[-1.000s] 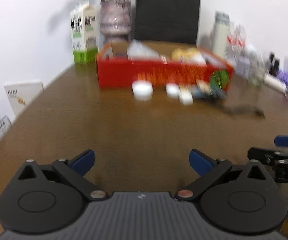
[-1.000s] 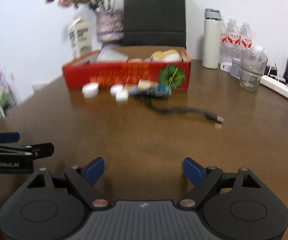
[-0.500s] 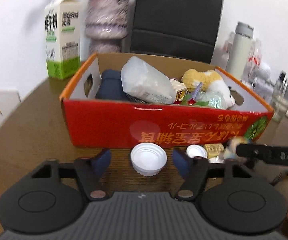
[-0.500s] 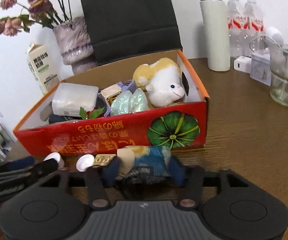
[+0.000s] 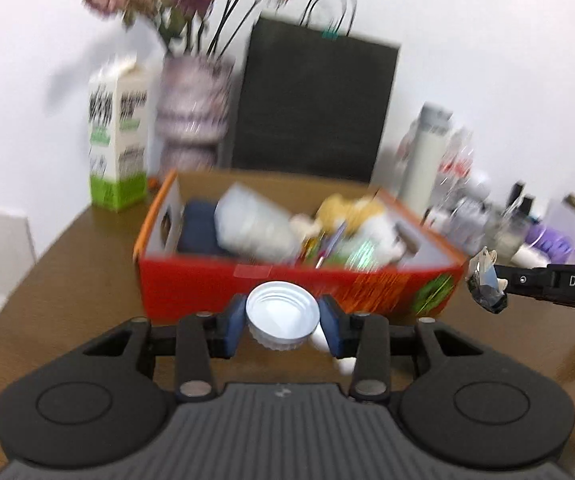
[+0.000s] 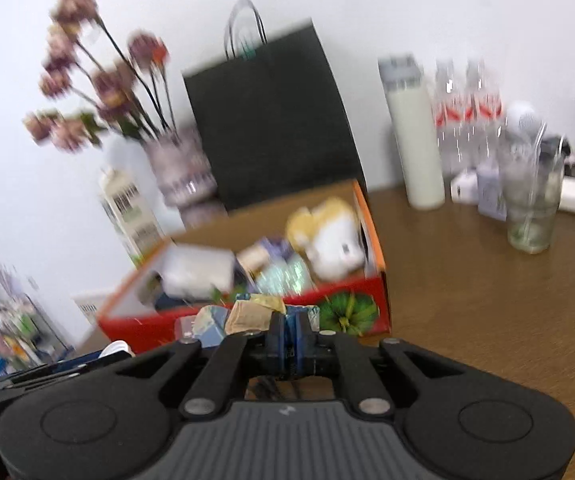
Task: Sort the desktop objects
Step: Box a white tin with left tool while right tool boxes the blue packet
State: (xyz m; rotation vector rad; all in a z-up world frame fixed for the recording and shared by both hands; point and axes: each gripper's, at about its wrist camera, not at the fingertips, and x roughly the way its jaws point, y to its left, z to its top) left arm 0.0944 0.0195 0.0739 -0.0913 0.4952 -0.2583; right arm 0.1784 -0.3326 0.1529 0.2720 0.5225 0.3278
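Observation:
My left gripper (image 5: 282, 322) is shut on a white round lid (image 5: 282, 319) and holds it above the table, just in front of the red cardboard box (image 5: 287, 288). My right gripper (image 6: 289, 340) is shut on a blue and beige printed pouch (image 6: 243, 318), lifted in front of the same box (image 6: 343, 312); it also shows at the right of the left wrist view (image 5: 485, 284). The box holds a plush toy (image 6: 327, 240), a clear plastic container (image 5: 253, 226) and other items.
Behind the box stand a black paper bag (image 5: 311, 100), a flower vase (image 5: 191, 112) and a milk carton (image 5: 117, 136). At the right are a white thermos (image 6: 413, 132), water bottles (image 6: 463, 112) and a glass (image 6: 531, 208). A small white object (image 5: 345, 364) lies on the table under my left gripper.
Both grippers closed on their objects and lifted them off the table. The views rose and pulled back from the box front.

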